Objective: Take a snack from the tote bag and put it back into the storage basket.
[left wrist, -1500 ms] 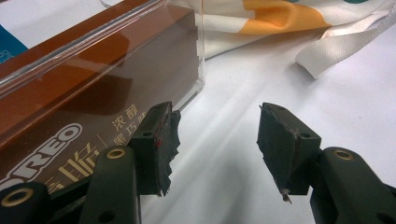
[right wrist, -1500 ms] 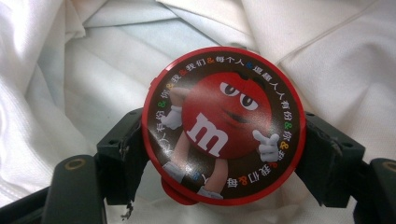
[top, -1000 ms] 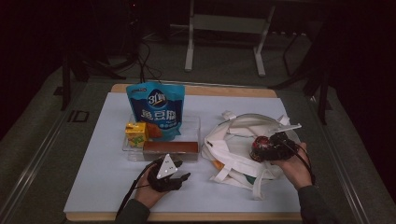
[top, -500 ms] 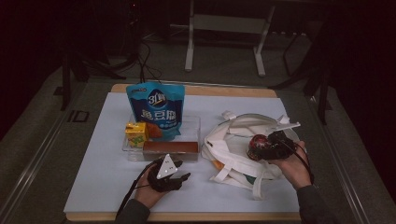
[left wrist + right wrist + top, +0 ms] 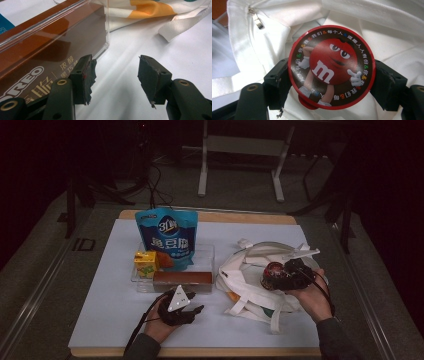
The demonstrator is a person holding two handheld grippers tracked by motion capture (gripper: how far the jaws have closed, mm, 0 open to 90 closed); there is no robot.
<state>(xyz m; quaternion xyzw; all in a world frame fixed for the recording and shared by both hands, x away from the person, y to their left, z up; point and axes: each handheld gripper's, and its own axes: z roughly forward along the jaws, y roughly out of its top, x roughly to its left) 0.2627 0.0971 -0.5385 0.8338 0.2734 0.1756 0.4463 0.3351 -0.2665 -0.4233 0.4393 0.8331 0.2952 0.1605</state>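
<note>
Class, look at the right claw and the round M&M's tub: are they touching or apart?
Touching. In the right gripper view, both jaws of the right claw press against the M&M's tub.

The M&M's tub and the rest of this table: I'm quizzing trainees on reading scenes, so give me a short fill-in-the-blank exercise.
1. The right tongs are shut on a round M&M's tub whose lid shows a ____ cartoon character.
2. The tub is held over a ____ cloth bag.
3. The left tongs stand open beside a brown box printed with the brand name ____.

Missing words: red; white; OREO
</note>
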